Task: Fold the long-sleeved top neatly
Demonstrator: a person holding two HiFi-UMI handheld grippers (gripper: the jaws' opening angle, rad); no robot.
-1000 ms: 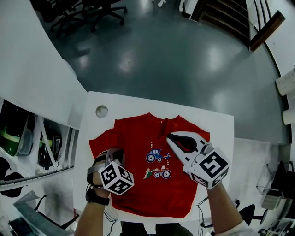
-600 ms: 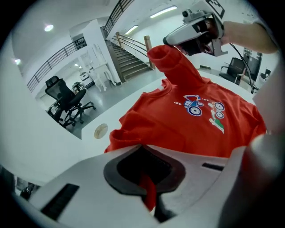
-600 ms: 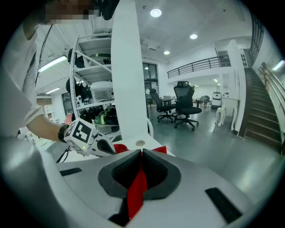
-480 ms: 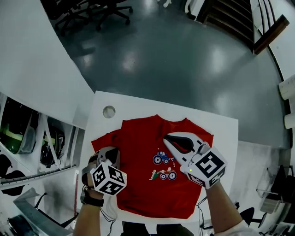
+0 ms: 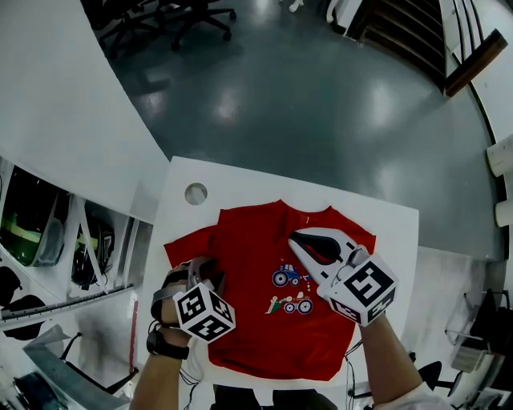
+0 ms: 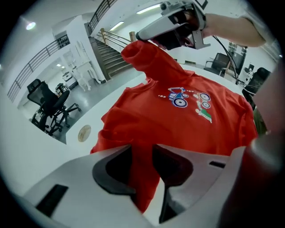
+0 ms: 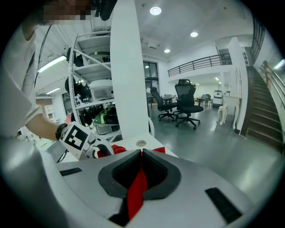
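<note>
A red long-sleeved top (image 5: 272, 328) with a tractor print lies flat on the white table (image 5: 240, 186). My left gripper (image 5: 200, 269) is at the top's left edge, pointing steeply down. Its jaws have just been opening and now stand apart, with red cloth (image 6: 178, 120) lying loose in the gap. In its own view the left gripper (image 6: 141, 149) presses on nothing. My right gripper (image 5: 295, 237) is shut on a pinch of cloth near the collar and holds it up in a peak (image 6: 147, 58). That red strip (image 7: 137, 189) hangs between the closed pads of the right gripper (image 7: 141, 154).
A round cable hole (image 5: 195, 193) sits in the table's far left corner. Storage shelves (image 5: 48, 240) stand left of the table, with a white pillar (image 7: 129, 67) close by. Office chairs (image 5: 160, 16) and a staircase (image 5: 401, 32) lie across the grey floor.
The left gripper's jaws have parted and no longer pinch the top's left edge. The right gripper keeps its grip on the raised cloth and has hardly shifted.
</note>
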